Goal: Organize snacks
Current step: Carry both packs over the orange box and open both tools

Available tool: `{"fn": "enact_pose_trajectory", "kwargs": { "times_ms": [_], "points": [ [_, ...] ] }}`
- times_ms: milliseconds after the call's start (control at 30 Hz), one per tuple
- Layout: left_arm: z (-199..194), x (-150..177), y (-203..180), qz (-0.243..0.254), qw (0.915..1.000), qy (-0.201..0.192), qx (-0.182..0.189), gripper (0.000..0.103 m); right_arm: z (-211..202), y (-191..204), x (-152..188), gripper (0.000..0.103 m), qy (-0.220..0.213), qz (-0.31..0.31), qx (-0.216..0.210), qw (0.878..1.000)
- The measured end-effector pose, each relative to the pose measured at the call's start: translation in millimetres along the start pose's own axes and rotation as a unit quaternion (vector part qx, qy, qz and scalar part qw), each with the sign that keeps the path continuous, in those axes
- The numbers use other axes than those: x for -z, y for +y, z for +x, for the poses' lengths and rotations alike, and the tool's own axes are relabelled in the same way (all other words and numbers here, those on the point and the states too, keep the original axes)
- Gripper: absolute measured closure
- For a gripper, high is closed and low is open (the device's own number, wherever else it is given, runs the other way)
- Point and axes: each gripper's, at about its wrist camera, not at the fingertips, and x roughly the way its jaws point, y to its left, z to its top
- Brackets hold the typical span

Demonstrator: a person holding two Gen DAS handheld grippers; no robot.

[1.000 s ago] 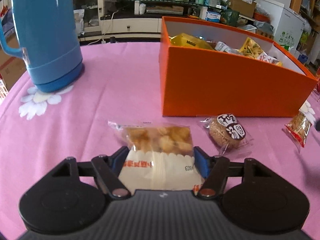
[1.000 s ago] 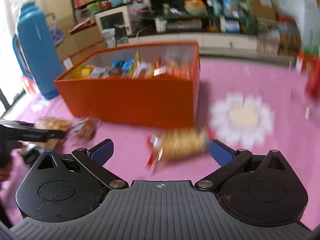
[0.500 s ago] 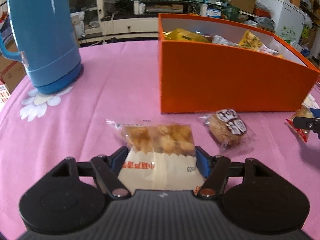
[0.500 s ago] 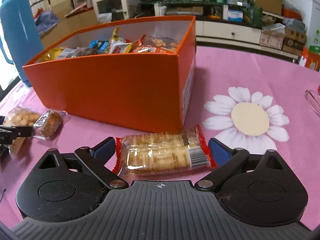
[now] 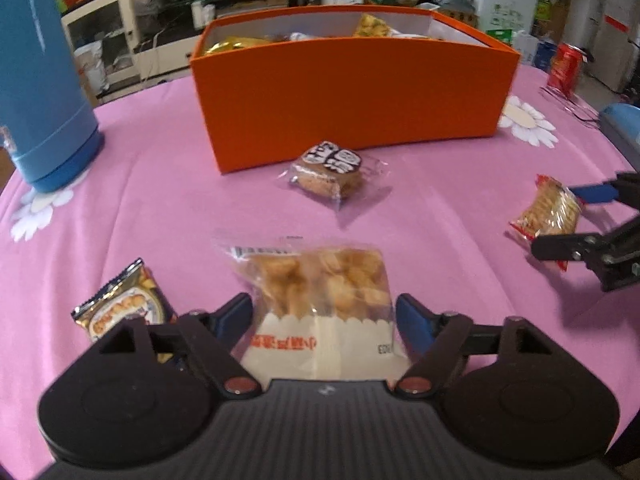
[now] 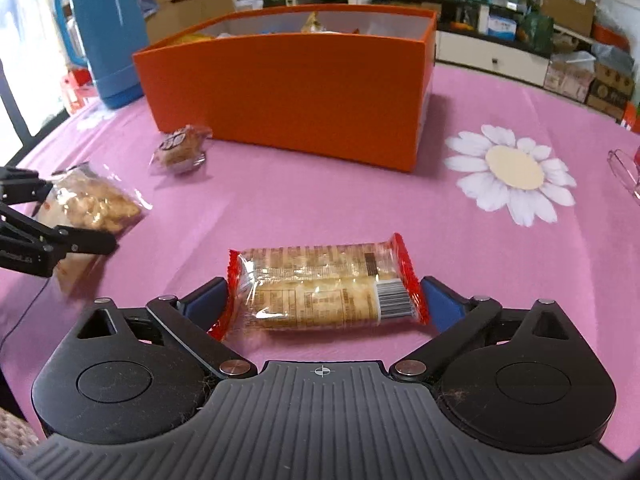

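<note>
A clear-and-white bag of golden puffed snacks (image 5: 320, 288) lies on the pink tablecloth between the fingers of my left gripper (image 5: 322, 310). Its jaws are opening, with a gap on each side of the bag. A red-ended pack of crackers (image 6: 324, 288) lies flat between the fingers of my right gripper (image 6: 322, 294), whose jaws are also opening. The orange box (image 5: 352, 96) behind holds several snacks. In front of it lies a round cake in clear wrap (image 5: 328, 168). A small dark snack packet (image 5: 124, 304) lies left of my left gripper.
A tall blue thermos (image 5: 40, 80) stands at the far left of the table. A red can (image 5: 566, 64) and a pair of glasses (image 6: 624, 172) sit at the right edge. Shelves and boxes fill the room behind.
My left jaws have spread off the puffed-snack bag and that gripper has shifted, bringing the dark packet into view. My right gripper came down around the cracker pack, narrowed, then widened again.
</note>
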Motion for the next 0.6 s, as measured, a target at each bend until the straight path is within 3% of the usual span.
{"fn": "enact_pose_trajectory", "kwargs": {
  "times_ms": [133, 200, 233, 267, 400, 600],
  "points": [
    [5.4, -2.2, 2.3, -0.009, 0.9999, 0.007, -0.004, 0.015, 2.7, 4.4, -0.4, 0.007, -0.001, 0.004, -0.007, 1.0],
    [4.0, 0.6, 2.4, -0.012, 0.9999, 0.001, -0.003, 0.025, 7.8, 10.8, -0.1, 0.008, -0.003, -0.024, 0.016, 1.0],
    [1.0, 1.0, 2.2, -0.01, 0.9999, -0.003, 0.003, 0.037, 7.3, 12.6, 1.8, 0.01, -0.007, -0.031, 0.02, 0.999],
    [-0.5, 0.5, 3.1, -0.012, 0.9999, -0.001, 0.005, 0.038, 5.7, 12.3, 2.0, 0.017, -0.01, -0.03, 0.019, 0.999],
    [-8.3, 2.4, 9.7, -0.043, 0.9989, 0.003, 0.016, 0.04, -8.0, 11.6, 5.6, 0.02, -0.013, -0.017, 0.014, 1.0],
    [-44.2, -16.9, 6.3, -0.065, 0.9956, -0.057, 0.033, 0.04, -59.2, 22.5, -7.0, 0.019, -0.092, 0.002, 0.002, 0.996]
  ]
}}
